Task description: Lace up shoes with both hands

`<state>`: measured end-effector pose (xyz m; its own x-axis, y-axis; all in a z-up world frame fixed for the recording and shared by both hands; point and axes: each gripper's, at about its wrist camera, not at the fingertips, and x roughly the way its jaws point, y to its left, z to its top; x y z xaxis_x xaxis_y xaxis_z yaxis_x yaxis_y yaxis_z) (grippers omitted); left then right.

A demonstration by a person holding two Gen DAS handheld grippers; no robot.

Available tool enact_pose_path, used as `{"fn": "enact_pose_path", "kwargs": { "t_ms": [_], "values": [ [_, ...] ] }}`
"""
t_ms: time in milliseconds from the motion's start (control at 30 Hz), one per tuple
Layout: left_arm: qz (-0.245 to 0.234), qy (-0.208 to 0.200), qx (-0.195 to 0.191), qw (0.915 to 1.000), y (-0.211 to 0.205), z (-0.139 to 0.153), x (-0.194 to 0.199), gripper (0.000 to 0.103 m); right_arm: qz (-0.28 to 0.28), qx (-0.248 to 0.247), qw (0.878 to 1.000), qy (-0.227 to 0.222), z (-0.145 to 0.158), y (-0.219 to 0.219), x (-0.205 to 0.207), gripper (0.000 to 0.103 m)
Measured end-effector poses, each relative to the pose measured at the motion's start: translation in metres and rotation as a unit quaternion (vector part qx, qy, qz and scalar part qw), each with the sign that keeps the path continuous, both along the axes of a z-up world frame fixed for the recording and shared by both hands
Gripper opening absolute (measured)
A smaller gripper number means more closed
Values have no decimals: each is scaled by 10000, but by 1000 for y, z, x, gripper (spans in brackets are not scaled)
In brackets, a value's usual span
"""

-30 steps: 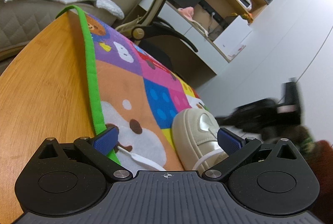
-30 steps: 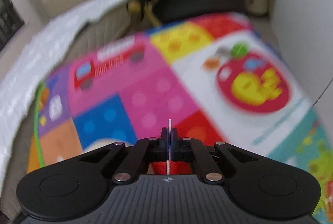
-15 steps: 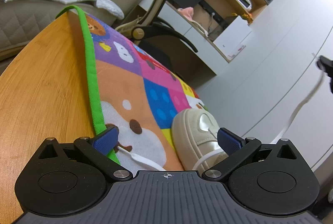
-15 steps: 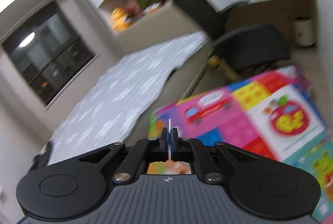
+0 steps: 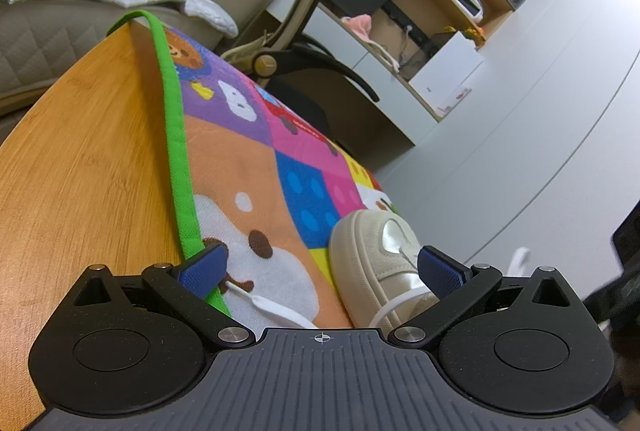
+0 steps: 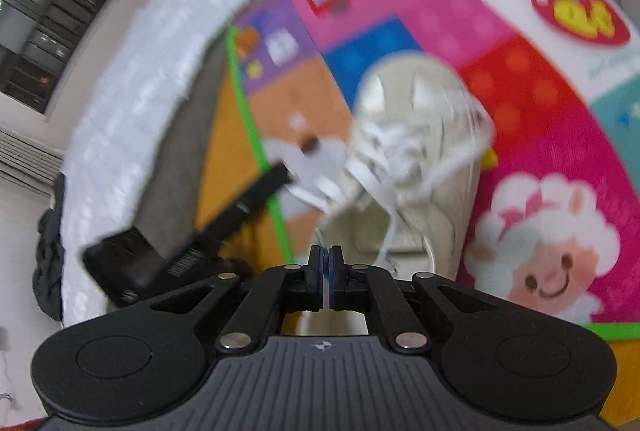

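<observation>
Cream shoe (image 6: pixel 416 135) sitting toe-away on the colourful play mat (image 6: pixel 532 119), over on the wooden worktop (image 5: pixel 80 171), laces partly threaded and looking messy through the blur. White lace (image 6: pixel 384 191) running from the eyelets down into the right gripper (image 6: pixel 325 265), clamped tight on that thin strand. Left gripper (image 5: pixel 320 269) hovering wide open, gripping nothing, with the shoe's toe by one pad and another loose lace end (image 5: pixel 272 307) lying on the mat just under it.

Probably mid-pull on the lace. Risk from here: yanking too hard and dragging the unpinned shoe across the mat, or the skinny lace slipping out of the pads. Also tangling with that loose end nearby.
</observation>
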<state>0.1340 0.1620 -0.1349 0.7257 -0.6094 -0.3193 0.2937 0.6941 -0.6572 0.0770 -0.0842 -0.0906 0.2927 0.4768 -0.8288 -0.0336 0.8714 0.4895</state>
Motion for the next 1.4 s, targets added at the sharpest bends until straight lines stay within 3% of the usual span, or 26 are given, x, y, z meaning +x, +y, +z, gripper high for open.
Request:
{"fn": "enact_pose_path", "kwargs": {
  "t_ms": [100,167,267,433,533,767,800,833,1033,1300,1400],
  "values": [
    [4,-1,3,10000,-1,0,0,103,240,-236,9992,195,-11,9,1,3],
    [6,-1,4,10000,-1,0,0,103,408,-430,9982,85,-7,11,-4,7],
    [5,-1,4,10000,0,0,0,103,438,-560,9970,-304,16,4,-12,21],
    [-1,2,-1,10000,1,0,0,103,-20,-609,9894,-1318,69,-23,-18,22],
    [-4,3,-4,10000,1,0,0,103,-418,-755,9832,-1608,81,-40,-15,23],
    [-1,2,-1,10000,1,0,0,103,-806,-675,9869,-1224,48,-55,2,23],
    [-1,2,0,10000,1,0,0,103,-784,-645,9877,-1193,44,-55,3,18],
    [-1,2,0,10000,1,0,0,103,-677,-585,9887,-1205,43,-50,3,13],
    [4,1,5,10000,2,1,-1,103,40,-495,9933,-1047,39,-15,0,13],
    [6,0,5,10000,2,0,-1,103,332,-759,9953,-505,0,4,-2,13],
    [6,-1,0,10000,3,0,-1,103,464,-801,9943,-535,-4,6,-5,15]
  ]
}}
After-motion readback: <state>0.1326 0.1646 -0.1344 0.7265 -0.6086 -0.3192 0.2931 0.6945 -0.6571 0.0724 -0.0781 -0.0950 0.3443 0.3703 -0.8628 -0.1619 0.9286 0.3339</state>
